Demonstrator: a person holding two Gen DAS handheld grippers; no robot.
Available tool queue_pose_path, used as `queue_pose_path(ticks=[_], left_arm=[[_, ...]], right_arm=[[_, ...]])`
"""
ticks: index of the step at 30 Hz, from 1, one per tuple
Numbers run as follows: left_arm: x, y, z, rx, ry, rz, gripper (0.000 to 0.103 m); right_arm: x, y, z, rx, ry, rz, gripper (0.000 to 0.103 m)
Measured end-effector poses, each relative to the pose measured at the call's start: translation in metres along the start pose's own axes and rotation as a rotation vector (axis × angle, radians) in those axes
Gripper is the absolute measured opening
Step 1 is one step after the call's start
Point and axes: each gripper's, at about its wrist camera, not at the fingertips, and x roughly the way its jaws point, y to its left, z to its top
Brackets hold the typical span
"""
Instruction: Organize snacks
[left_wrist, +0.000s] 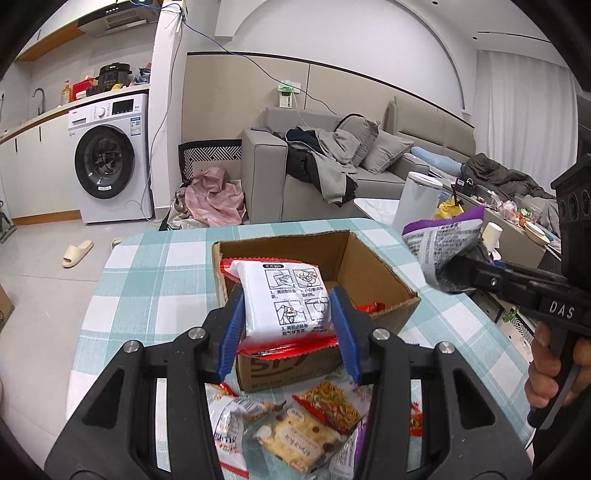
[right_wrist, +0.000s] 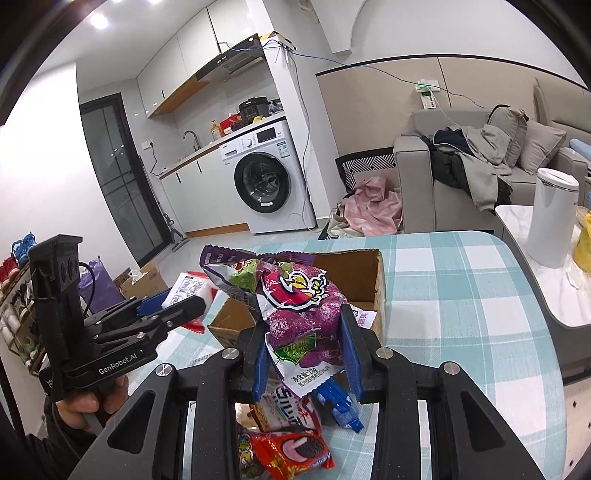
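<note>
2 wrist fisheyes, both close above the checked table (left_wrist: 155, 266), facing the open cardboard box (left_wrist: 373, 273)

The left wrist view looks forward and down between its own fingers (left_wrist: 232, 328); the right wrist view does likewise from the box's other side, tilted more leftward; each catches the opposite gripper at its edge; both share the box, table, washing machine (right_wrist: 269, 184) and sofa (right_wrist: 417, 177).

Evenly and brightly lit from overhead, with two ceiling lamps (right_wrist: 99, 20) blown out to white spots. Soft, faint shadows only beneath the cardboard box (left_wrist: 369, 266). Sharp at centre; strongly bowed by the fisheye toward the black corners. Slight glare on the washing machine (right_wrist: 266, 184) door and glossy wrappers.
</note>
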Motion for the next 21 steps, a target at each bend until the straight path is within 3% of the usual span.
queue_pose_path(ticks=[21], left_arm=[[0.067, -0.005, 0.015, 0.009, 0.026, 0.015, 0.043]], right_arm=[[0.050, -0.008, 0.010, 0.036, 0.058, 0.016, 0.034]])
